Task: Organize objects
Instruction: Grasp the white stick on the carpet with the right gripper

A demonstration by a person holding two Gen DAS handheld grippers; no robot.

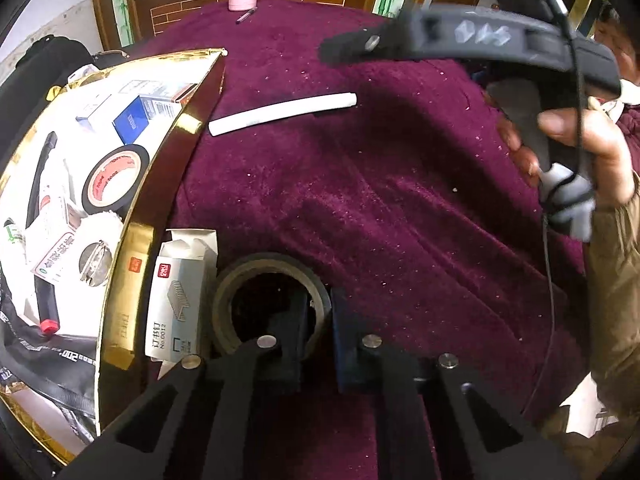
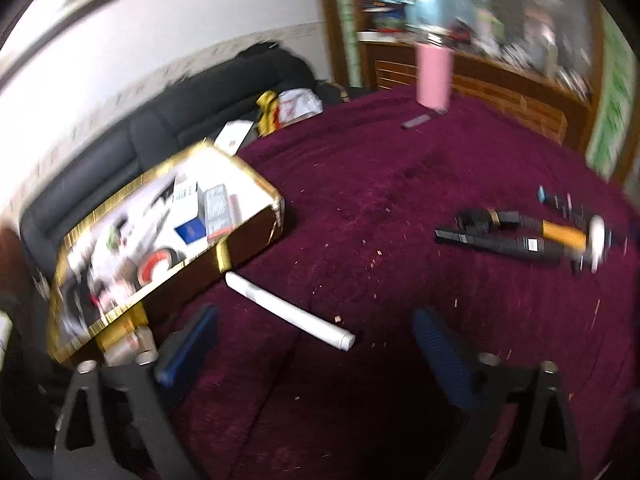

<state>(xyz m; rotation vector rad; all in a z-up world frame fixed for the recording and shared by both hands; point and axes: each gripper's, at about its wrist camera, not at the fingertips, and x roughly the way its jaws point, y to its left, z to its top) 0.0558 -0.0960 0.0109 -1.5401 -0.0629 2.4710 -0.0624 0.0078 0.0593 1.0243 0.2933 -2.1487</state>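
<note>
- A staple box lies at lower left of the left wrist view, between the gold-edged box and the tape roll.
- The left tool is closed on the tape roll's rim, one finger inside the ring.
- A white tube lies at upper centre, just beside the box's corner.
- The right tool is wide open and holds nothing; bare maroon desk is ahead of it.

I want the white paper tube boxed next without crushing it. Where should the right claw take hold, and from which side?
Probably the middle of the white paper tube, from above, the open right claw closing across its width. It lies flat on the maroon velvet cloth, clear of the gold-rimmed box, so both long sides are free.
</note>
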